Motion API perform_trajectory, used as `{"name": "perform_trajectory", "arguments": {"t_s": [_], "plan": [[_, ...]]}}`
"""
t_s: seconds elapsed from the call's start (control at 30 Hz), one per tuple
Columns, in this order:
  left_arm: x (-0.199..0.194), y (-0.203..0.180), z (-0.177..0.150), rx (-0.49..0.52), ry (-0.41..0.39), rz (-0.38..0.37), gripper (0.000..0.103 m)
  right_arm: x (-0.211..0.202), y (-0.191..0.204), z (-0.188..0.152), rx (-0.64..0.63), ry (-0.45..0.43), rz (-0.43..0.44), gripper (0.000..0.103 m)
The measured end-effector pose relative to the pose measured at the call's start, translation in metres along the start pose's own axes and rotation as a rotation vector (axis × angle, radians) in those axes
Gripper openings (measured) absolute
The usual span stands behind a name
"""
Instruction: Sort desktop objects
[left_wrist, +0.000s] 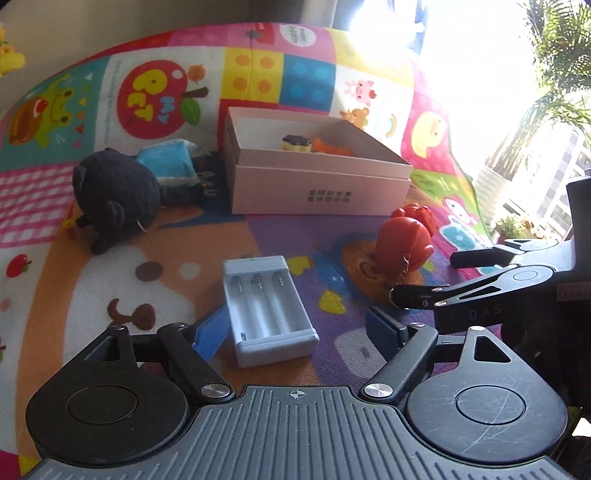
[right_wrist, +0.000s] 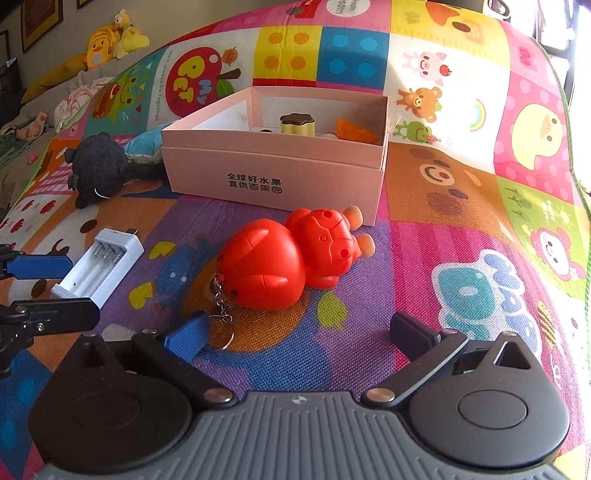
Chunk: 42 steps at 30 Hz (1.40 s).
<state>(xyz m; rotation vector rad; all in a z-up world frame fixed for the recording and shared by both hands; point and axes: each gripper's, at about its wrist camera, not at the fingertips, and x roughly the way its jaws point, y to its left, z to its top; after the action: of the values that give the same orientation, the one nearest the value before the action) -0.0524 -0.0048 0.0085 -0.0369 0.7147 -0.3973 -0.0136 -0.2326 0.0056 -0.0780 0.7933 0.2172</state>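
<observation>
Red plastic makes the bear-shaped keychain toy (right_wrist: 288, 258), which lies on its side on the colourful play mat (right_wrist: 461, 206), just in front of the pink cardboard box (right_wrist: 273, 177). The right hand-held gripper (right_wrist: 299, 334) is released, its jaws wide apart, and the toy lies just ahead of it between the two fingers' lines; the metal key ring (right_wrist: 221, 338) is touching or almost touching the blue pad of the left finger (right_wrist: 188, 338).

The left hand-held gripper (left_wrist: 299, 328) is also released. The white battery charger (left_wrist: 267, 306) lies between its fingers, closer to the left blue pad (left_wrist: 210, 332), and I cannot tell if they touch.

Inside the box are a small yellow object with a dark top (right_wrist: 297, 123) and an orange object (right_wrist: 356, 133). A dark plush toy (left_wrist: 110, 192) and a blue packet (left_wrist: 168, 160) lie to the left of the box.
</observation>
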Motion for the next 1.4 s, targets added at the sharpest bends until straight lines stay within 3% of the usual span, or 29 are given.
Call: {"name": "perform_trajectory", "arguments": {"t_s": [0.1,0.23,0.4,0.57,0.73,0.9,1.13,1.4], "plan": [[0.004,-0.001,-0.003,-0.002,0.006,0.032,0.095,-0.002,0.0,-0.001,-0.027,0.008,0.03,0.103],[0.009,0.0,-0.004,0.017,-0.006,0.136,0.098,-0.013,-0.003,-0.001,-0.047,-0.018,0.02,0.103],[0.009,0.005,-0.005,-0.016,-0.012,0.132,0.101,-0.033,-0.008,0.017,0.023,-0.131,0.034,0.103],[0.011,0.001,-0.005,0.005,0.0,0.138,0.103,-0.007,-0.014,0.044,0.157,-0.053,0.06,0.103],[0.011,-0.001,-0.006,0.017,0.003,0.145,0.103,0.009,-0.011,0.04,0.135,-0.007,-0.028,0.103],[0.011,-0.001,-0.006,0.015,0.003,0.142,0.103,0.004,-0.024,0.023,0.099,0.034,-0.062,0.103],[0.012,-0.002,-0.006,0.025,0.008,0.151,0.103,-0.007,-0.033,0.003,0.058,0.004,-0.191,0.103],[0.013,-0.005,-0.007,0.047,0.019,0.172,0.103,-0.006,-0.037,0.001,0.108,-0.009,-0.19,0.103]]}}
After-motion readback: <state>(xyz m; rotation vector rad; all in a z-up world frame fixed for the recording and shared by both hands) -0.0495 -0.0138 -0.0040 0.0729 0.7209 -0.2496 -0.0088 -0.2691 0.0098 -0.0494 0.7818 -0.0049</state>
